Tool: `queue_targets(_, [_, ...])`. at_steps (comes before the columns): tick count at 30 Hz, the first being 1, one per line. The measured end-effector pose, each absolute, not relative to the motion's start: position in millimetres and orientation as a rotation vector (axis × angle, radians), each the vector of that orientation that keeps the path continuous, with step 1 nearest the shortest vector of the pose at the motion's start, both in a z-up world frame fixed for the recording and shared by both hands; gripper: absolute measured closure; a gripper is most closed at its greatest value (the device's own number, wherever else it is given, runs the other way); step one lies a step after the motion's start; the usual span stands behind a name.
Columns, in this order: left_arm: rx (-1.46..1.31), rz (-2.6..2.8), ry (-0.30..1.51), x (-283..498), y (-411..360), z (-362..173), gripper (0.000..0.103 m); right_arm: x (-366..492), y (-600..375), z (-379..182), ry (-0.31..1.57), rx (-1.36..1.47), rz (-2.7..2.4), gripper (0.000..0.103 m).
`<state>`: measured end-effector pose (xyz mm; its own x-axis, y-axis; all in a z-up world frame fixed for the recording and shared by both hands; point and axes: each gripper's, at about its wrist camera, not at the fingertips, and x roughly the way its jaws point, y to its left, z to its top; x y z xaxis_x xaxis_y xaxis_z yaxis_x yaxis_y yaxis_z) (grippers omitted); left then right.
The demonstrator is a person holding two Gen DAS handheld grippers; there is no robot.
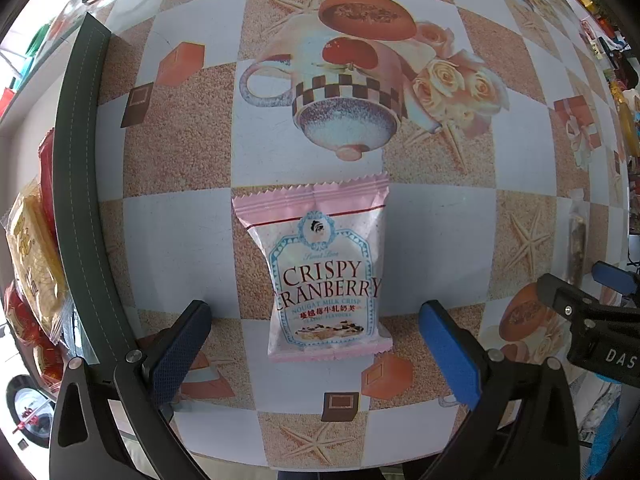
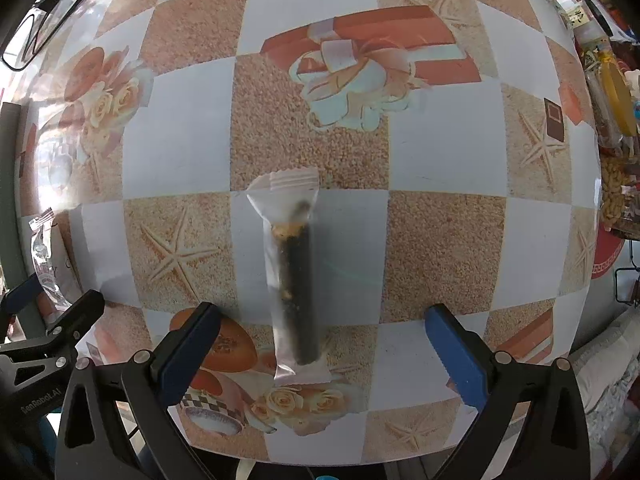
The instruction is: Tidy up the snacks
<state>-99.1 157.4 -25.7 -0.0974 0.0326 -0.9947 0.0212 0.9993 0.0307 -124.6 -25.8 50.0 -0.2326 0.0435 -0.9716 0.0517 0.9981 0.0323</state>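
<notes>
A pink-and-white cranberry nougat packet (image 1: 326,272) lies flat on the checked tablecloth (image 1: 180,232). My left gripper (image 1: 316,340) hangs over its lower end, open wide, the pads clear of it on both sides. A clear wrapper with a dark snack stick (image 2: 296,280) lies lengthwise under my right gripper (image 2: 320,344), which is also open wide and not touching it. The stick (image 1: 576,248) shows at the right edge of the left wrist view, with the right gripper (image 1: 592,300) beside it. The nougat packet (image 2: 50,256) and the left gripper (image 2: 48,308) show at the left of the right wrist view.
A dark green bin rim (image 1: 80,184) curves along the left, with red and yellow snack packets (image 1: 32,264) inside it. Jars and packaged goods (image 2: 612,128) crowd the table's right edge. Cables (image 2: 44,12) lie at the far left corner.
</notes>
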Motion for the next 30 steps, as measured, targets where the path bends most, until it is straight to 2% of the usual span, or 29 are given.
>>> queue_targets(30, [0.026,0.02,1.658,-101.0,160.2,-23.9,0.0,-126.0,-28.0,53.8,1.799,0.06,0.009,0.0])
